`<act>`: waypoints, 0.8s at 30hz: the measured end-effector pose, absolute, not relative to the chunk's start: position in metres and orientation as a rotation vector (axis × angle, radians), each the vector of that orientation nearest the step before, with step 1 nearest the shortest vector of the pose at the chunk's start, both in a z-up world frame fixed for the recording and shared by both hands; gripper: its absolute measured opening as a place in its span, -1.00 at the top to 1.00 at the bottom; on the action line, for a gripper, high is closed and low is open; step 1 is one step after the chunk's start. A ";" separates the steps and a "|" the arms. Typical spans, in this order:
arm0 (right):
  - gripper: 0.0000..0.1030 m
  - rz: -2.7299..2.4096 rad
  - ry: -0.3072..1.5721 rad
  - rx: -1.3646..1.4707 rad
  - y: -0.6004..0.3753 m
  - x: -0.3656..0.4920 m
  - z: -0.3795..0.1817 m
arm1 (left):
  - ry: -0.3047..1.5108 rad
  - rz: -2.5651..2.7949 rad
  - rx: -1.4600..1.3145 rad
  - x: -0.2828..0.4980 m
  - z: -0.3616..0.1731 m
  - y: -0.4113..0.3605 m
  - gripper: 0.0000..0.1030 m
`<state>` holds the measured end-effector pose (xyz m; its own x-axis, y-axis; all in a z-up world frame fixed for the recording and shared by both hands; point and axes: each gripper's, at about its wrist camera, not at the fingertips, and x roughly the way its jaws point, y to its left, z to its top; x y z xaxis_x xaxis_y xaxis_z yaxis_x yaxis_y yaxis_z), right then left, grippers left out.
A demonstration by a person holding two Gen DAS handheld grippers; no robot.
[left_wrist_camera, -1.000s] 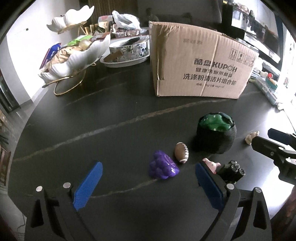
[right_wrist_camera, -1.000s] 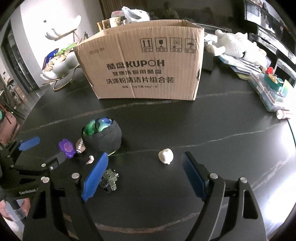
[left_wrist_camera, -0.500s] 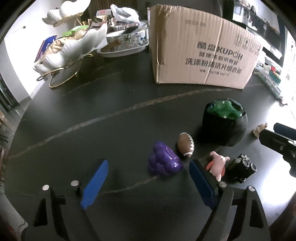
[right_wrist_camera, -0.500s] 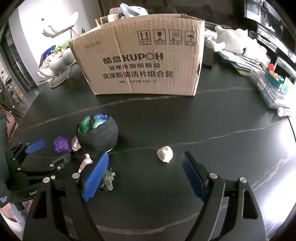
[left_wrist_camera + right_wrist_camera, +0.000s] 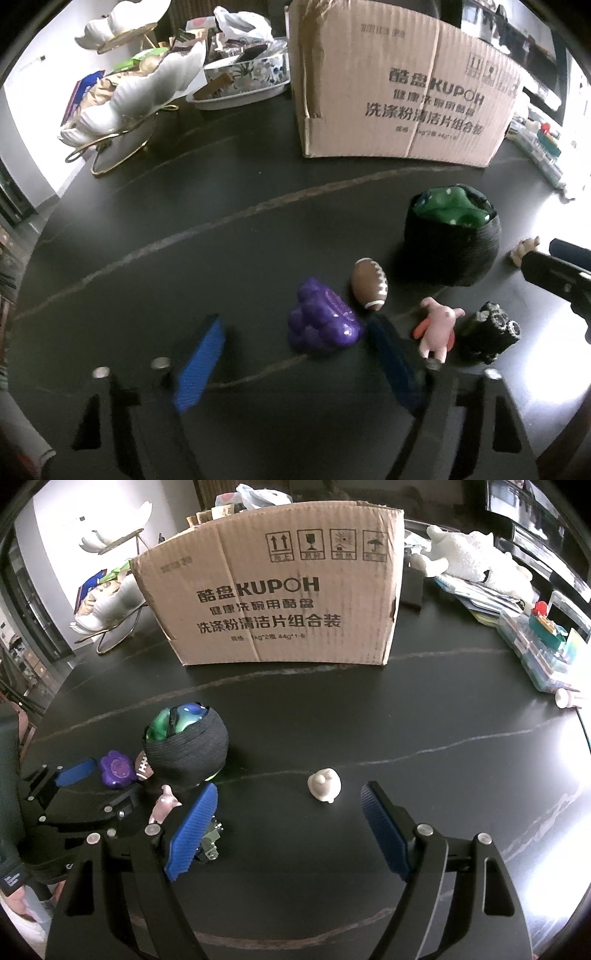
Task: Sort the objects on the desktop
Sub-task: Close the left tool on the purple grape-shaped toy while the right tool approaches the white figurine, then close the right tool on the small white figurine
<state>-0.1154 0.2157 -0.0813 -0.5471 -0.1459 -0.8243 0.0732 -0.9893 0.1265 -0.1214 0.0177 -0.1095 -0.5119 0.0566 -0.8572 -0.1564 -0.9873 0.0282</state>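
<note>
My left gripper (image 5: 295,339) is open, low over the black table, with a purple grape toy (image 5: 321,323) lying between its fingers near the right one. A small brown football (image 5: 369,282), a pink figure (image 5: 437,328) and a black toy car (image 5: 491,332) lie just right of it. A black woven pot (image 5: 452,243) holds green toys. My right gripper (image 5: 288,812) is open, with a white figurine (image 5: 325,784) on the table ahead between its fingers. The pot (image 5: 188,747) and the grape toy (image 5: 117,768) show at its left.
A cardboard box (image 5: 280,602) stands upright at the back of the table. White shell-shaped dishes on a gold stand (image 5: 133,96) with clutter are at the back left. Plush toys and plastic cases (image 5: 535,642) line the right edge.
My left gripper has moved forward and down, so the grape toy now lies between its fingers. My right gripper has edged closer to the white figurine.
</note>
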 end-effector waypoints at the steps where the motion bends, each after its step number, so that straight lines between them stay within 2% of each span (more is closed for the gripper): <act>1: -0.52 -2.655 -0.118 1.427 0.216 -0.116 -0.081 | 0.148 2.621 -1.483 -0.121 -0.109 0.018 -0.23; 3: -0.52 -2.654 -0.123 1.428 0.216 -0.116 -0.081 | 0.144 2.617 -1.483 -0.122 -0.109 0.018 -0.18; 5: -0.52 -2.651 -0.127 1.427 0.216 -0.116 -0.081 | 0.136 2.614 -1.483 -0.122 -0.108 0.017 0.07; 8: -0.50 -2.650 -0.131 1.427 0.216 -0.116 -0.081 | 0.129 2.616 -1.484 -0.121 -0.106 0.017 0.31; 14: -0.38 -2.647 -0.158 1.439 0.220 -0.117 -0.083 | 0.092 2.612 -1.502 -0.122 -0.104 0.013 0.31; 24: -0.35 -2.640 -0.162 1.463 0.221 -0.121 -0.091 | 0.105 2.643 -1.470 -0.121 -0.095 0.010 0.31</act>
